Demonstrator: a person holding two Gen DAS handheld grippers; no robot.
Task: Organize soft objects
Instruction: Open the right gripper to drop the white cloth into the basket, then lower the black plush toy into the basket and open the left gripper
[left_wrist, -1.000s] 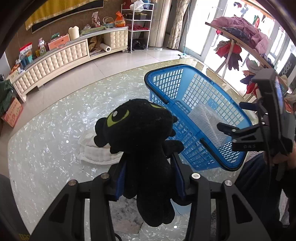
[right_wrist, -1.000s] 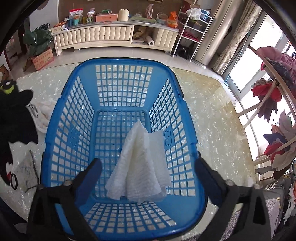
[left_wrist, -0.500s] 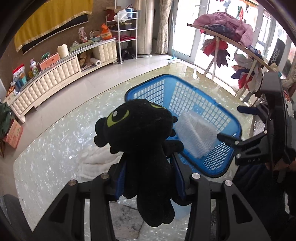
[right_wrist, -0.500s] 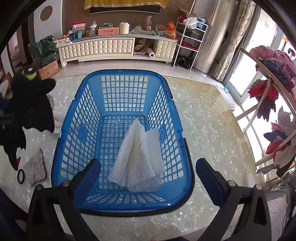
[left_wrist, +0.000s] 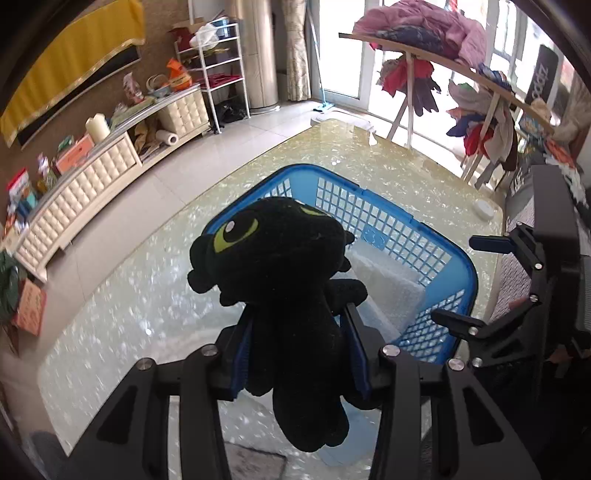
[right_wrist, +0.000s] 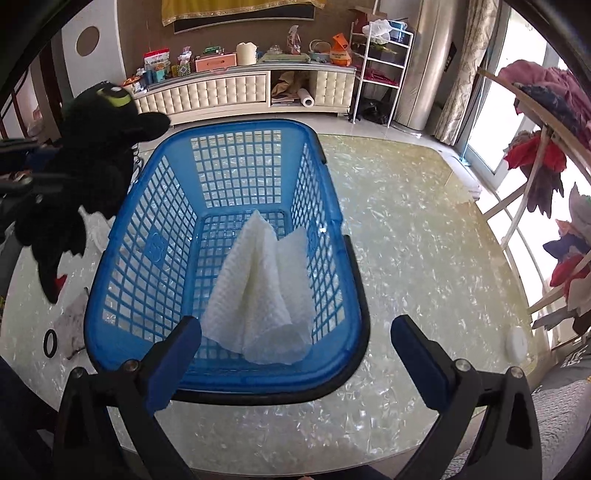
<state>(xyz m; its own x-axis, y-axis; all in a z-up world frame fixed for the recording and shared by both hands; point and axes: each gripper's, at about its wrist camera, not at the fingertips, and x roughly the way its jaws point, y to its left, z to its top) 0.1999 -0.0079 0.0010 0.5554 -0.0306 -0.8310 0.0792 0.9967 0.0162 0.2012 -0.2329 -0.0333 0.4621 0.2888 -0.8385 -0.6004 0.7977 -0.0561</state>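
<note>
Left hand-held gripper (left_wrist: 299, 347): clamped on the belly of the black plush toy (left_wrist: 280, 273), head up and forward, tail hanging below the pads.
Right hand-held gripper (right_wrist: 295, 354): jaws wide apart, nothing between them; it hovers just short of the near rim of the blue basket (right_wrist: 221, 387).
Key relation: in the left wrist view the basket (left_wrist: 458, 258) lies ahead and to the right of the toy, partly behind its head; the right wrist view puts the toy (right_wrist: 85, 166) up off the surface, beside the basket's left wall and probably not yet over the opening.
Long axis: the toy hangs roughly upright; the basket runs lengthwise away from the right gripper.
Nearer hand: the left, which bears the toy.
Basket contents: a white cloth (right_wrist: 262, 291), peaked, on the floor of the basket.
Surroundings: a black ring (right_wrist: 50, 343) and a grey rag (right_wrist: 72, 325) on the glossy surface (right_wrist: 424, 258) left of the basket; a small white disc (right_wrist: 516, 345) at right.
Obstruction: judged to be the basket's left wall alone.
</note>
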